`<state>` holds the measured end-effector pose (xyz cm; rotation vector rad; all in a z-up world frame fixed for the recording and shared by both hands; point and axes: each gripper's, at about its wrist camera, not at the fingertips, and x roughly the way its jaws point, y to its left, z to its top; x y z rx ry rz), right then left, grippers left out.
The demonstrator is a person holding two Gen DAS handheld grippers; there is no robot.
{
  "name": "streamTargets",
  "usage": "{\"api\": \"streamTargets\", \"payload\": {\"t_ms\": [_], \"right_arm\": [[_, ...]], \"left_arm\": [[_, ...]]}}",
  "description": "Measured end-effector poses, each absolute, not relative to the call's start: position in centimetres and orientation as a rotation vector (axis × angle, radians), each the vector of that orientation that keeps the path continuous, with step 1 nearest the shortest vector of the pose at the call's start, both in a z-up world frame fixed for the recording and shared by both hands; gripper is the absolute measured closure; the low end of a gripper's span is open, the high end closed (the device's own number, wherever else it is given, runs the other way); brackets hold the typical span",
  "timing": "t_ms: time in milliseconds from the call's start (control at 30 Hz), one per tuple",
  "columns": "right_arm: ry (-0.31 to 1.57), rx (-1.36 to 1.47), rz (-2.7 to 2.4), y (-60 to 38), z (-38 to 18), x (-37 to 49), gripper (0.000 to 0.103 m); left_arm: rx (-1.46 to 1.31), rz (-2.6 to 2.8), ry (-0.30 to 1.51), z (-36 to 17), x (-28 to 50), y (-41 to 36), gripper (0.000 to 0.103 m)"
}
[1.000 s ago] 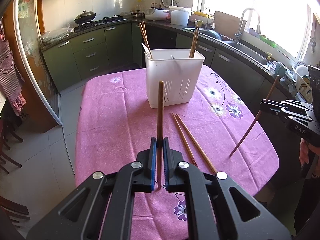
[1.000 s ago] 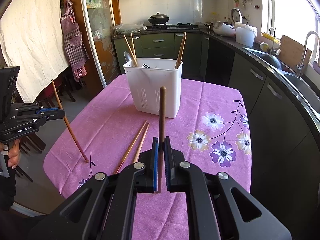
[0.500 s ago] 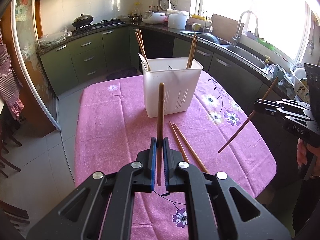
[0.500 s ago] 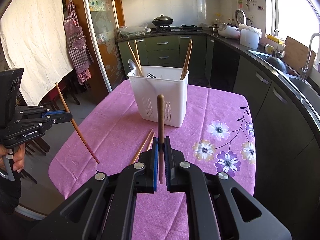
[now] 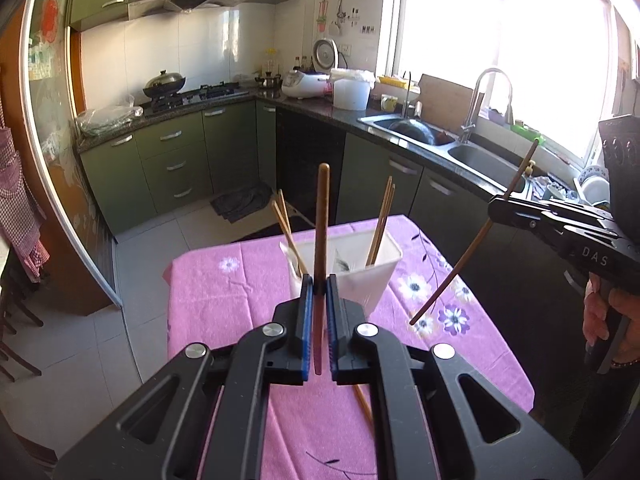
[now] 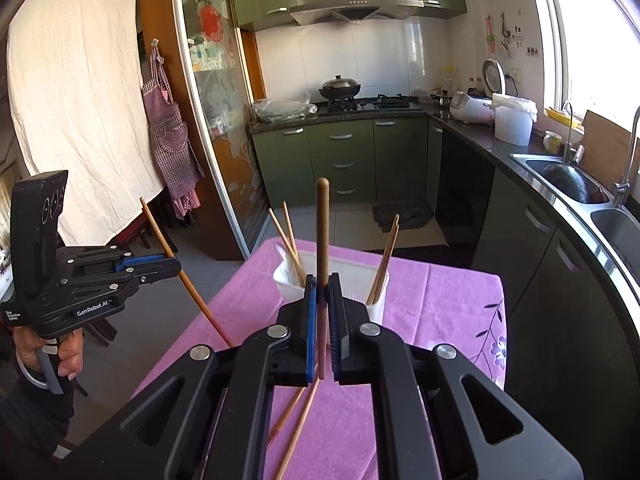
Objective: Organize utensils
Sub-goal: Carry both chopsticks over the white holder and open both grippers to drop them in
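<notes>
Both tongs, left tongs [image 5: 320,292] and right tongs [image 6: 322,298], pinch one upright dark-brown wooden chopstick [image 5: 321,240] each, white slotted plastic utensil holder [image 5: 380,276] dead ahead and below, roughly equidistant.

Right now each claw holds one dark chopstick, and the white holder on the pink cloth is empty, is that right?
Not quite. The white holder already holds light chopsticks, as the right wrist view shows. Left claw and right claw do each hold one dark chopstick.

Pink flowered tablecloth [image 5: 248,304], white utensil holder [image 5: 384,276], brown chopsticks [image 6: 298,420]
</notes>
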<state>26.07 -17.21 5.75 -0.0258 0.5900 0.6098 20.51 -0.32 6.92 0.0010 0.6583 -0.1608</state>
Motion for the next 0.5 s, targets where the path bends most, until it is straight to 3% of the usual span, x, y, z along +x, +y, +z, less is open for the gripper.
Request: {"api": "streamTargets", "payload": {"t_ms": [267, 500], "right_arm": [[0.541, 0.058, 0.595, -17.1, 9.3, 32.3, 0.096], [0.581, 0.048, 0.56, -16.3, 7.3, 36.8, 0.096]], "left_arm": [[-0.018, -0.159, 0.548, 11.0, 25.3, -1.2, 0.097], [-0.006, -0.125, 0.604, 8.2, 29.9, -1.7, 0.097]]}}
